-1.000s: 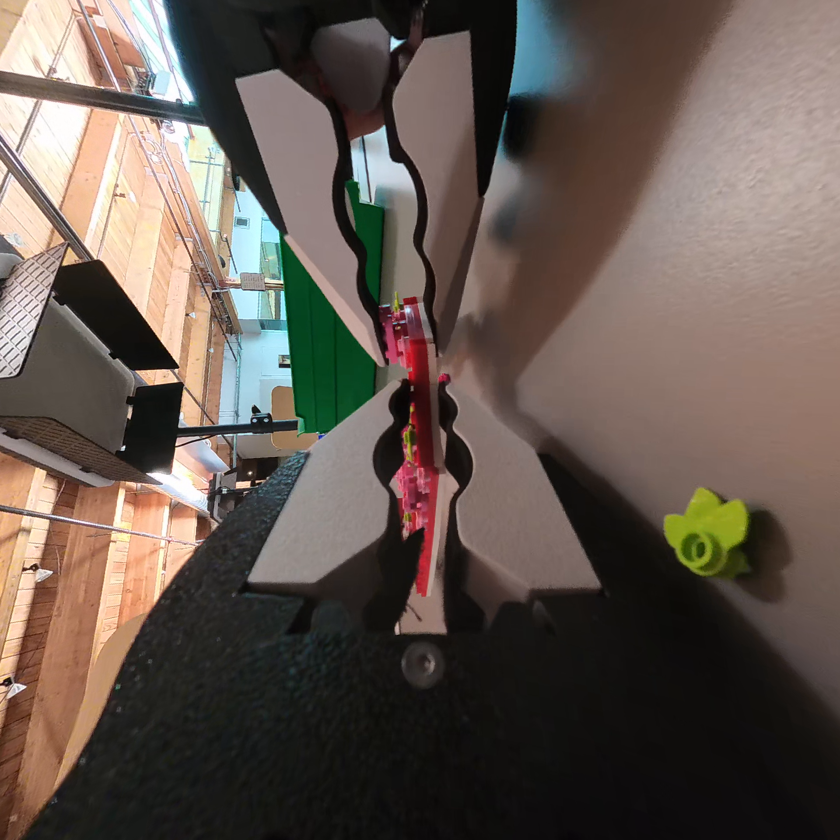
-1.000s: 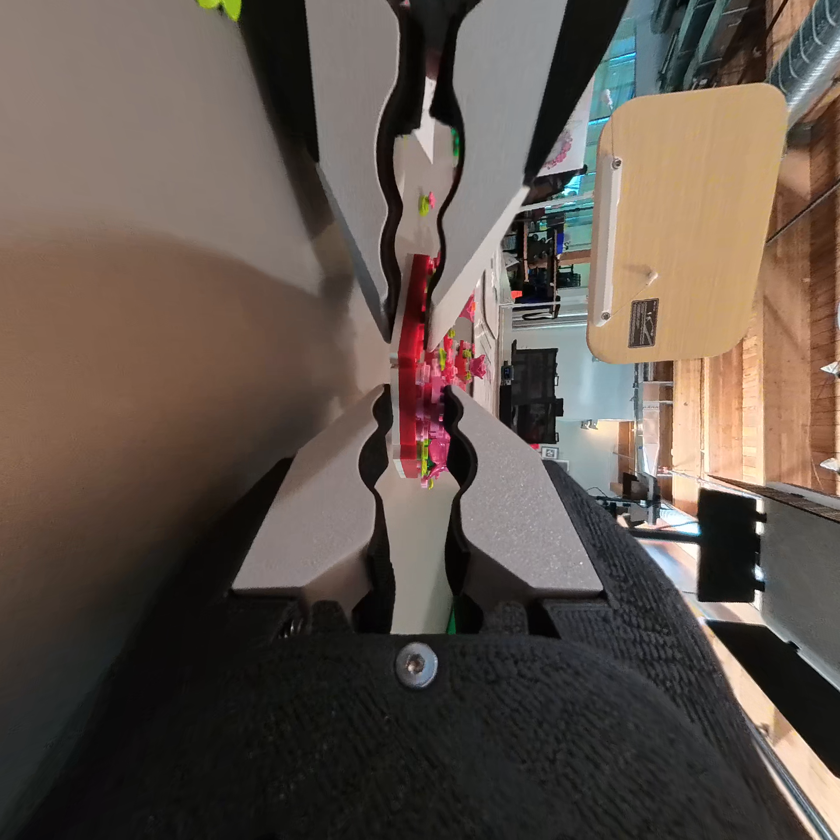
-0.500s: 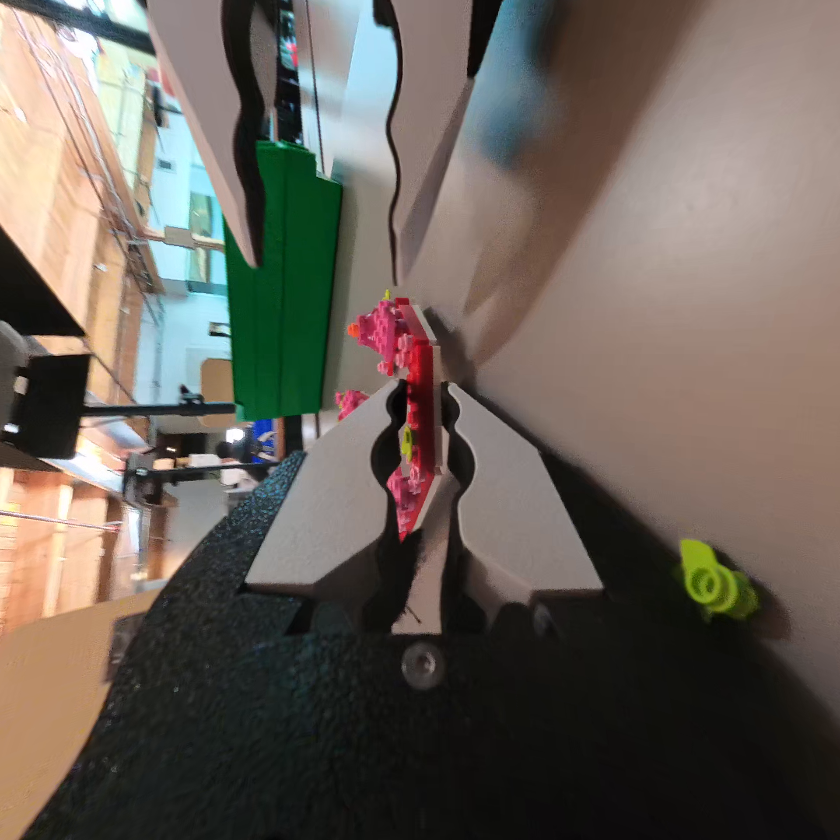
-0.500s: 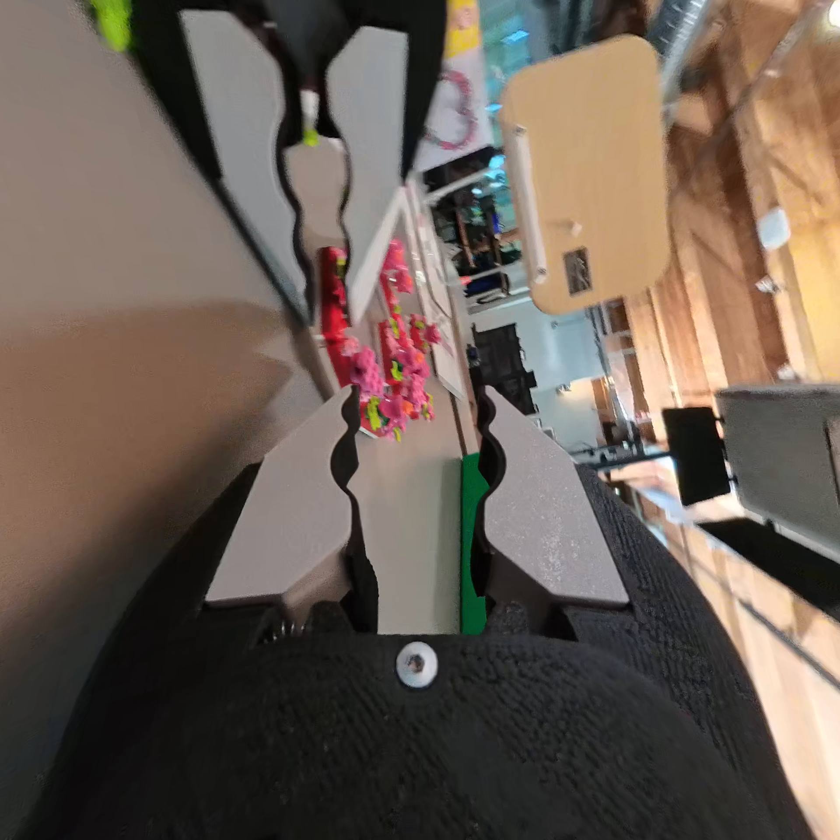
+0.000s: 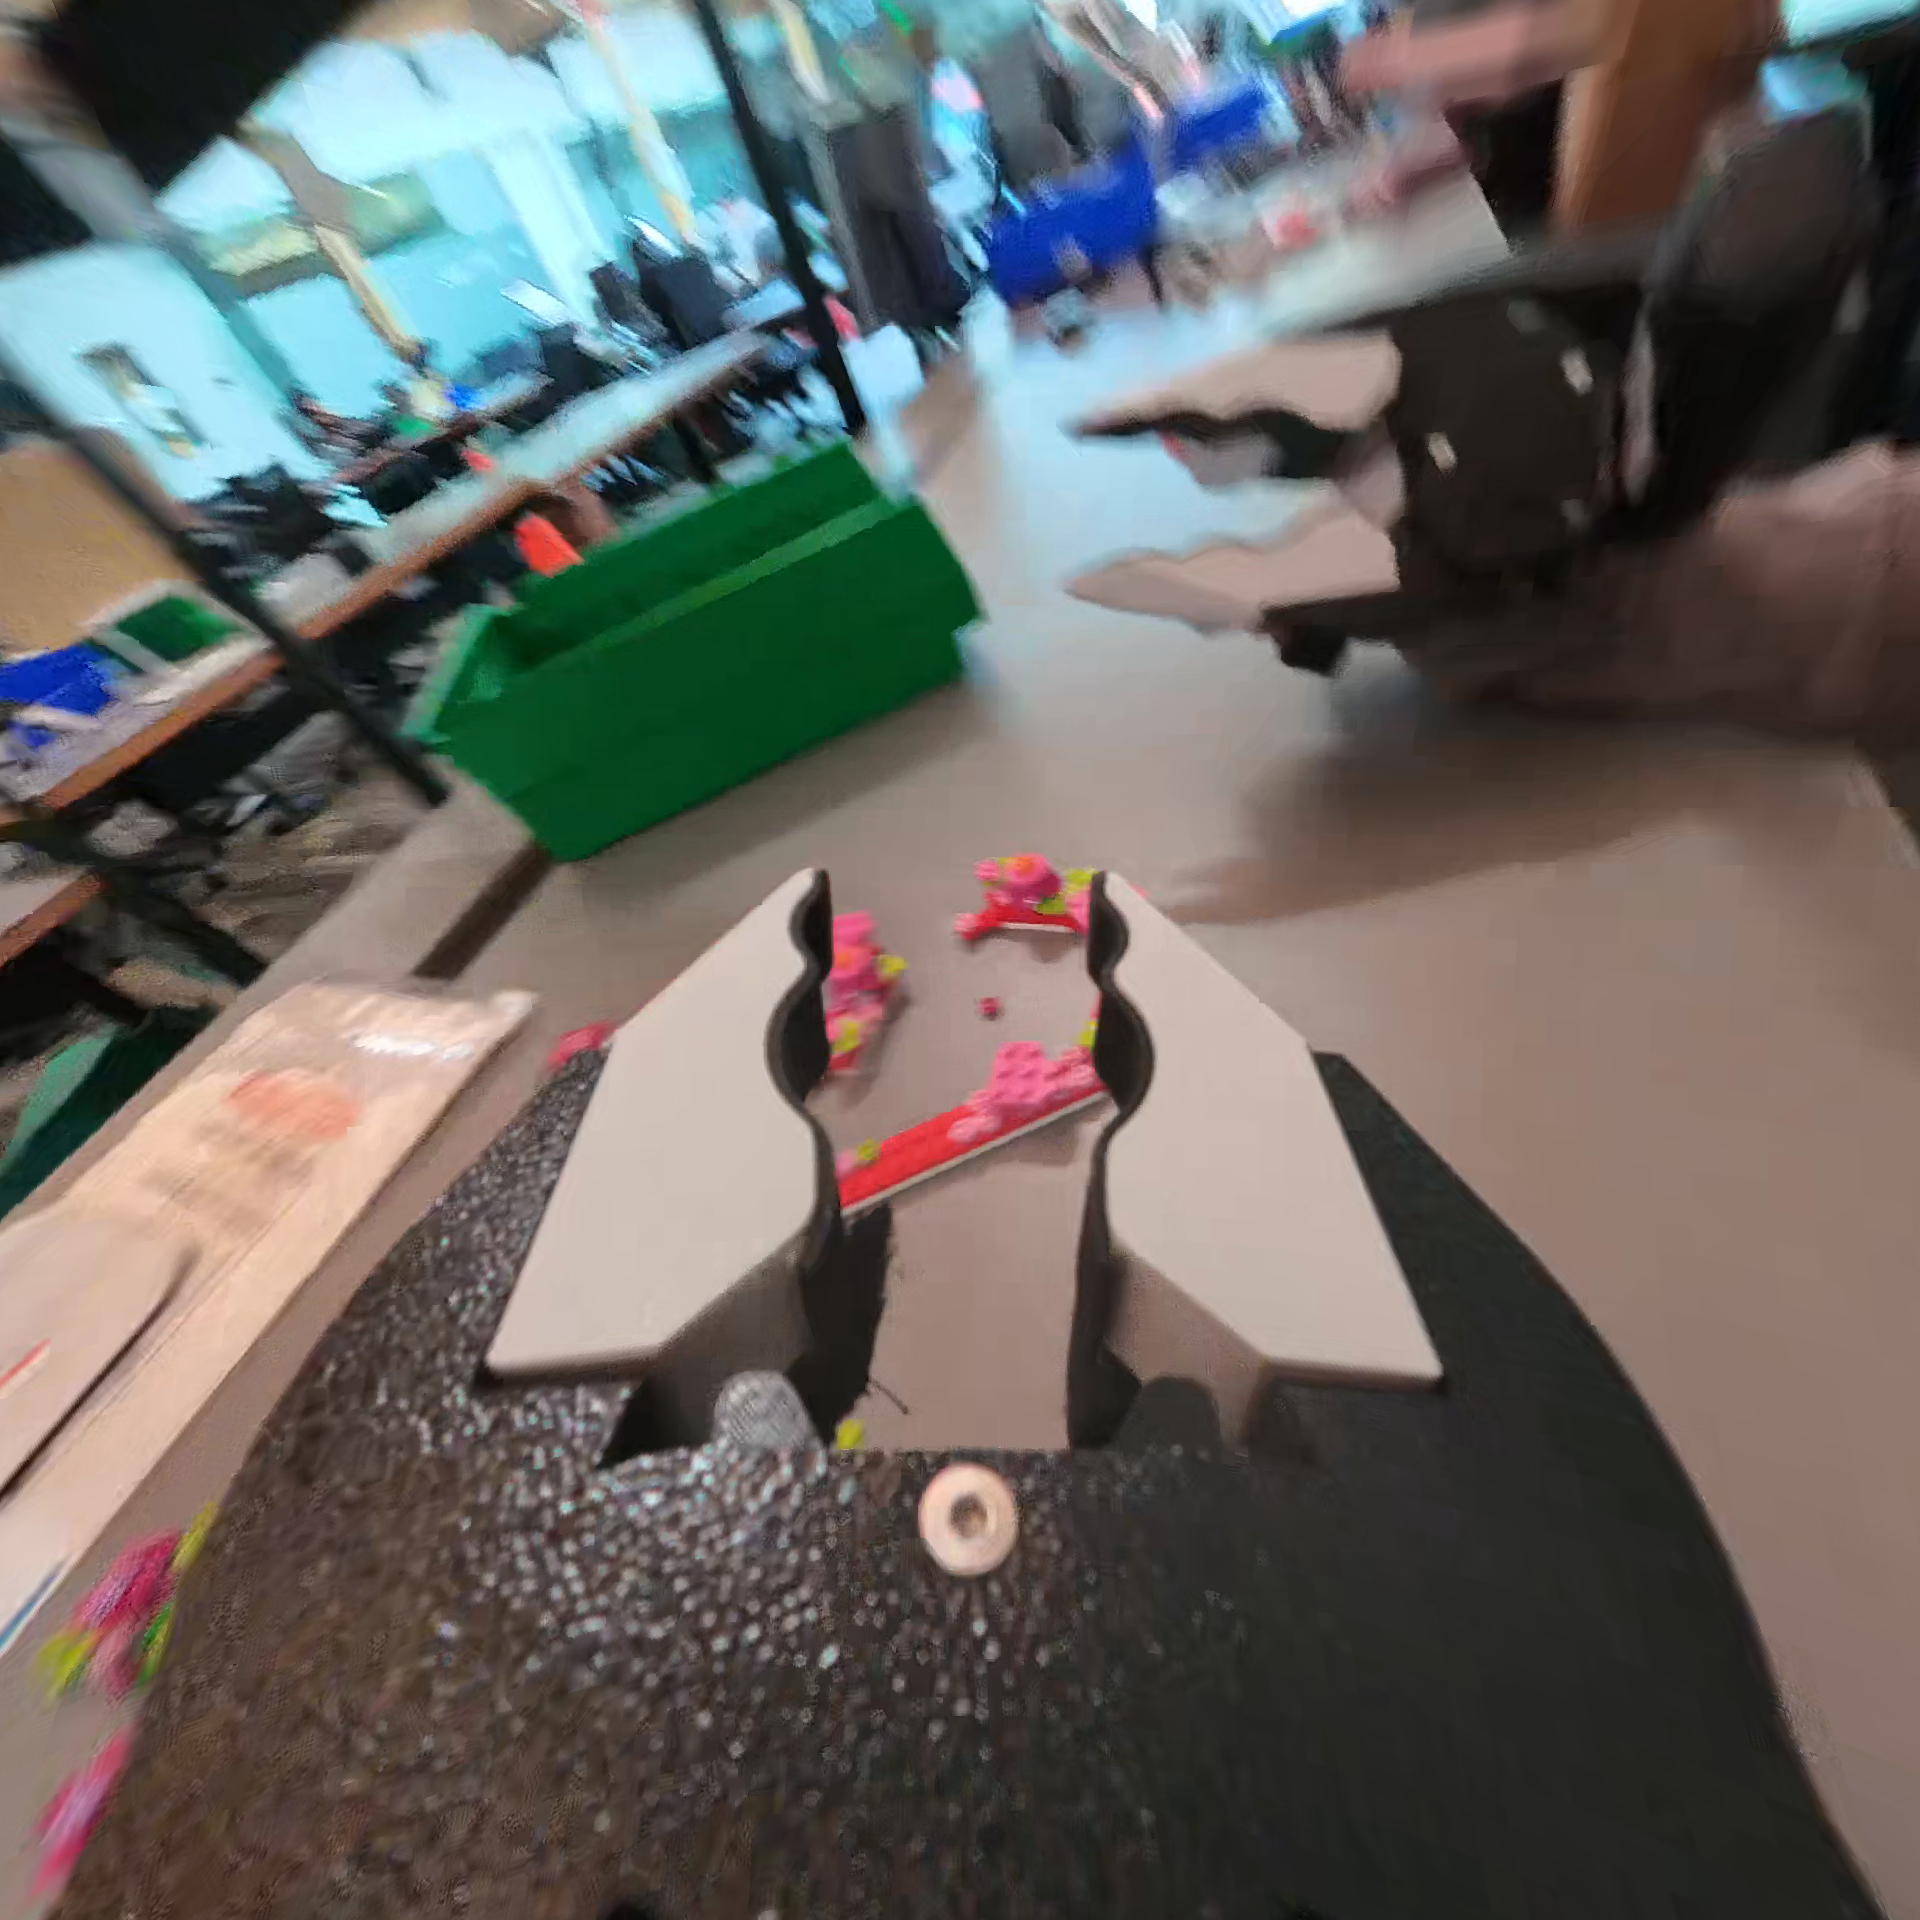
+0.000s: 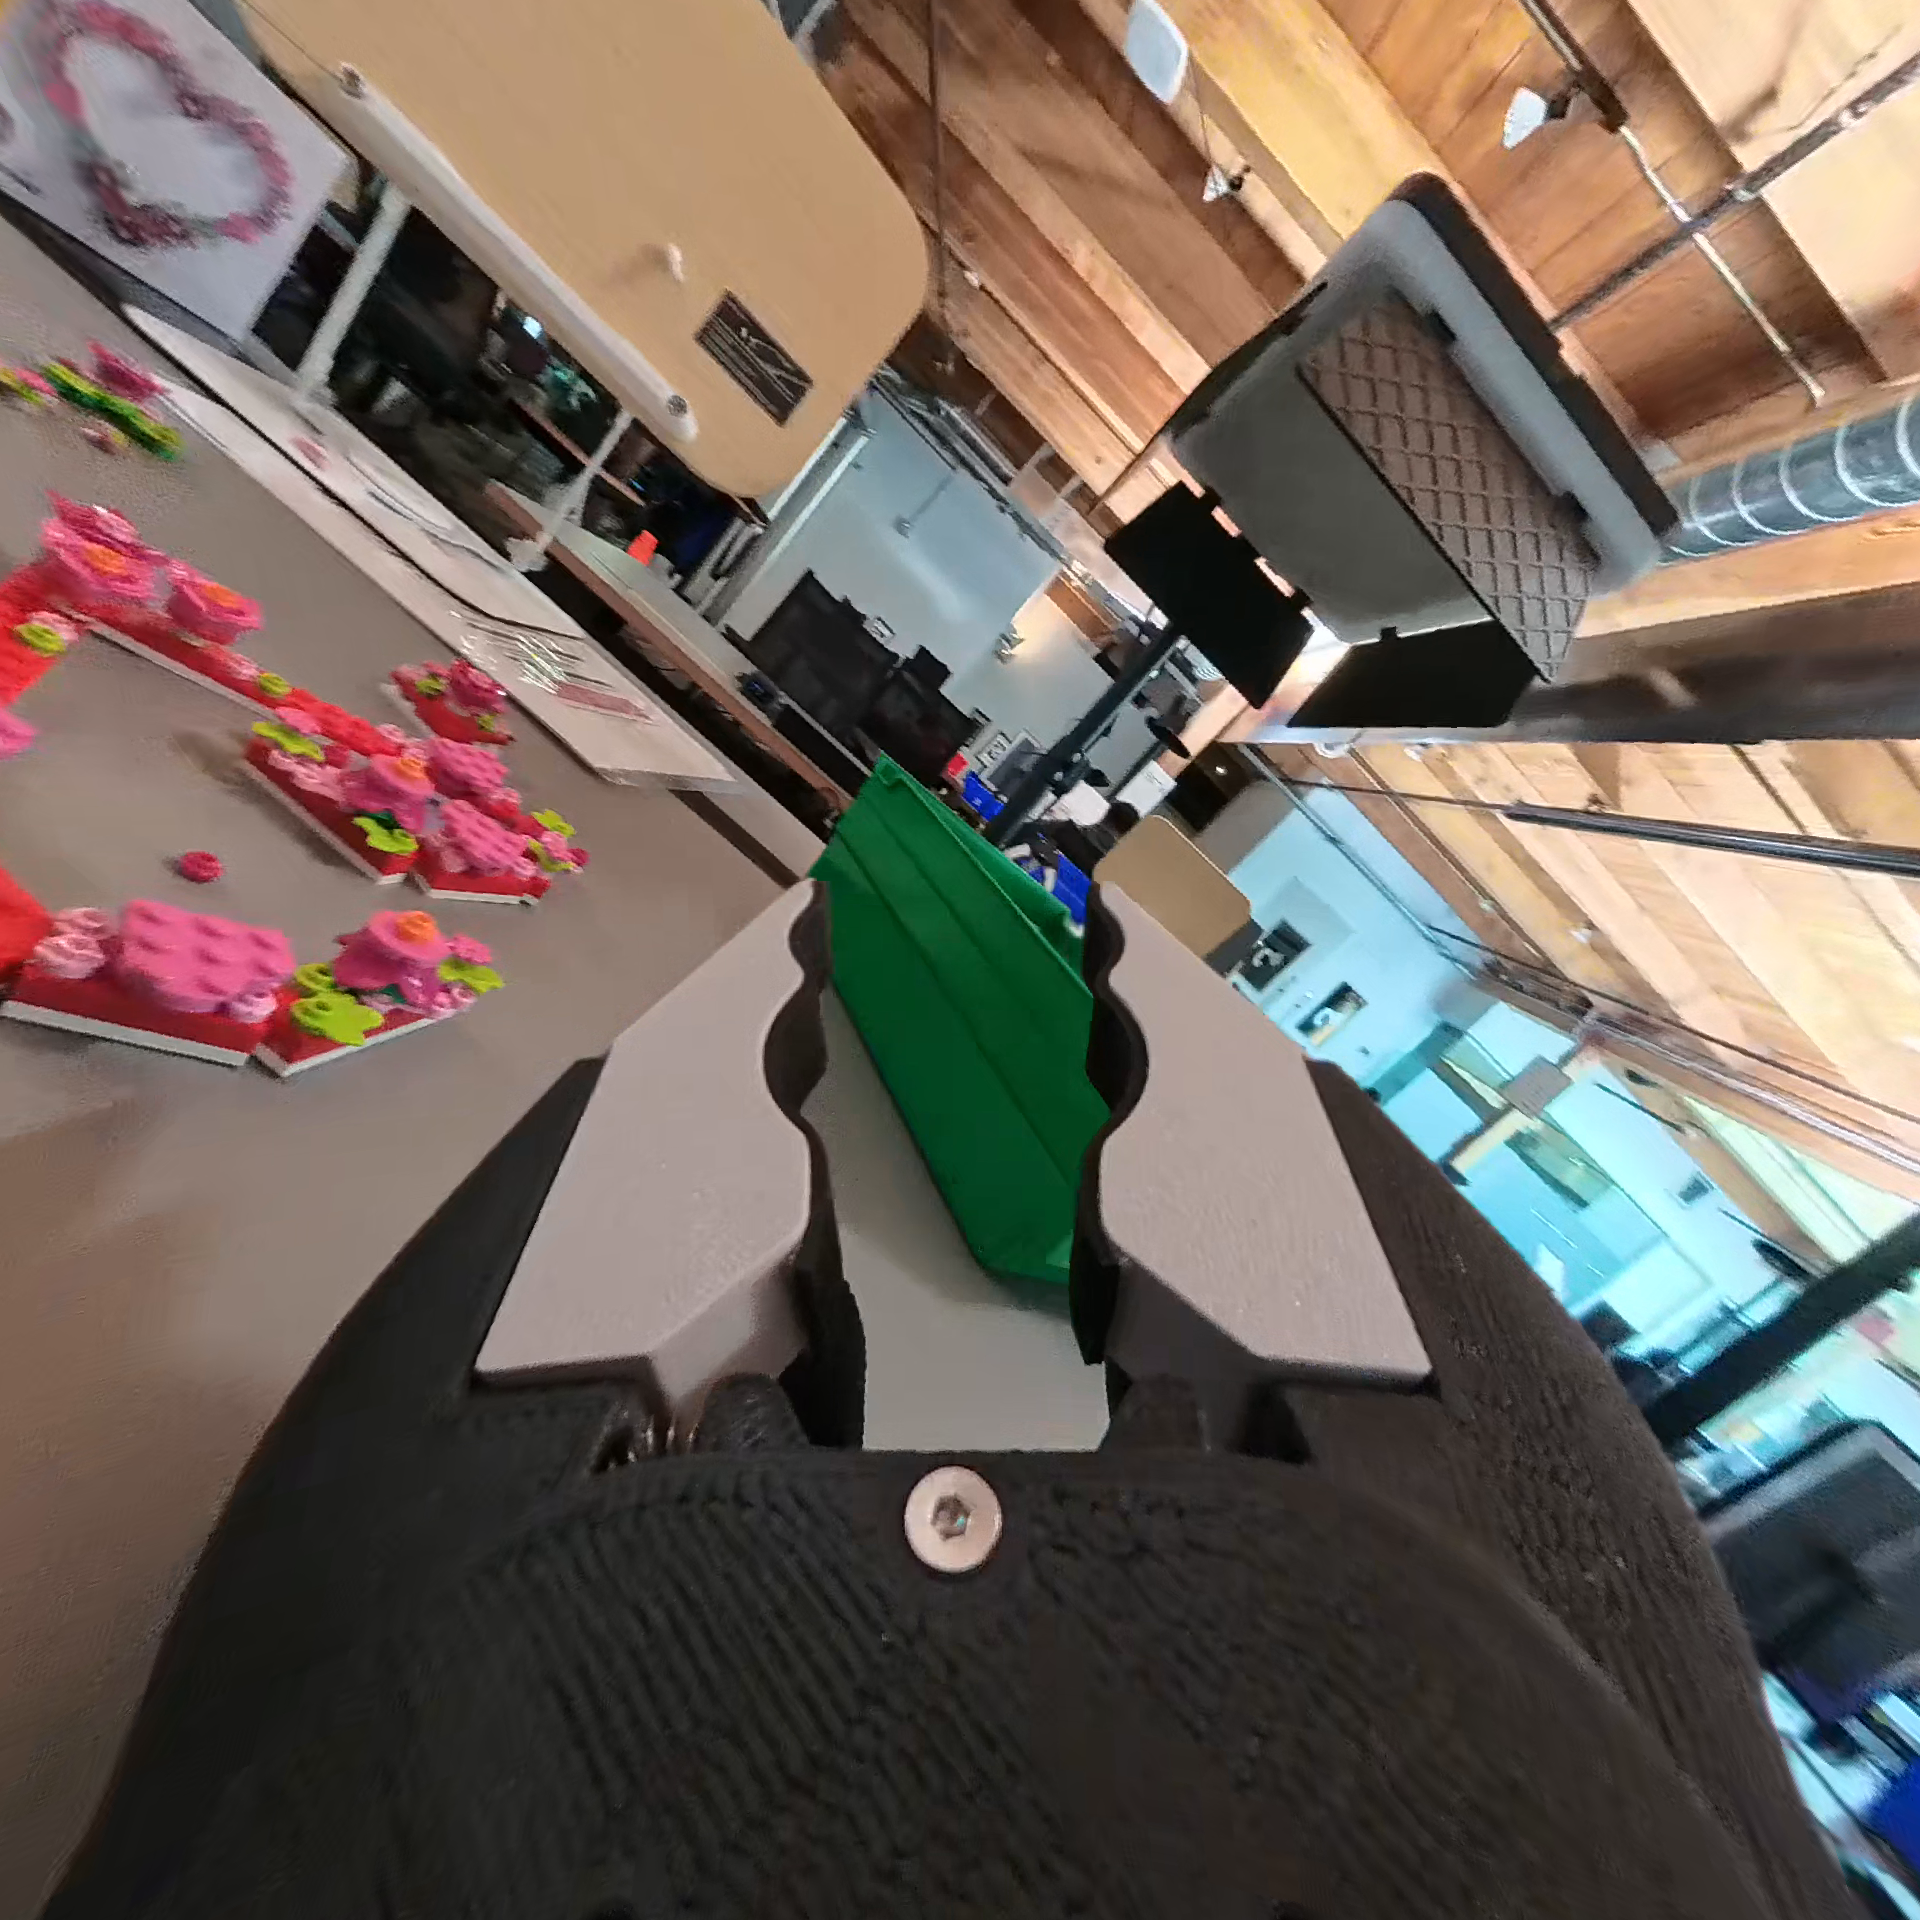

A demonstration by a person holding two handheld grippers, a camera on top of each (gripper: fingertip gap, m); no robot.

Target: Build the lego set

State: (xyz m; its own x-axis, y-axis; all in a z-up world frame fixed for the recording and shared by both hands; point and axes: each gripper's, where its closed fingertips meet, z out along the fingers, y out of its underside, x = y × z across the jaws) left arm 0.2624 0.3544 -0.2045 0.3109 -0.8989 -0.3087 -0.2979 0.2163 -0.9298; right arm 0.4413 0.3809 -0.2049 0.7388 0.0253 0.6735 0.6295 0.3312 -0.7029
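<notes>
My left gripper [image 5: 961, 909] is open and empty, hovering over the grey table. Between and beyond its fingers lie red lego plates with pink flowers: one long strip [image 5: 971, 1127], one smaller piece [image 5: 1023, 899], and a pink cluster [image 5: 857, 982]. My right gripper [image 6: 956, 909] is open and empty, tilted, pointing past the table edge. It also shows blurred in the left wrist view [image 5: 1226, 520], held by a hand. In the right wrist view several red-and-pink flower sections [image 6: 197, 971] [image 6: 416, 805] lie on the table to the left, apart from the gripper.
A green bin [image 5: 717, 644] [image 6: 961, 1039] stands at the far table edge. A clear plastic bag [image 5: 208, 1153] lies at the left, with loose pink and lime pieces [image 5: 114, 1642] near it. A picture of a pink heart [image 6: 156, 156] stands at the back. The gap from one gripper's tips to the other's is roughly 20 cm. My right tips are roughly 11 cm from the smaller piece [image 5: 1023, 899].
Both grippers let go of the red flower strip and opened. The strip now lies on the table. Both grippers swung away and turned, and the right one moved off to the side.
</notes>
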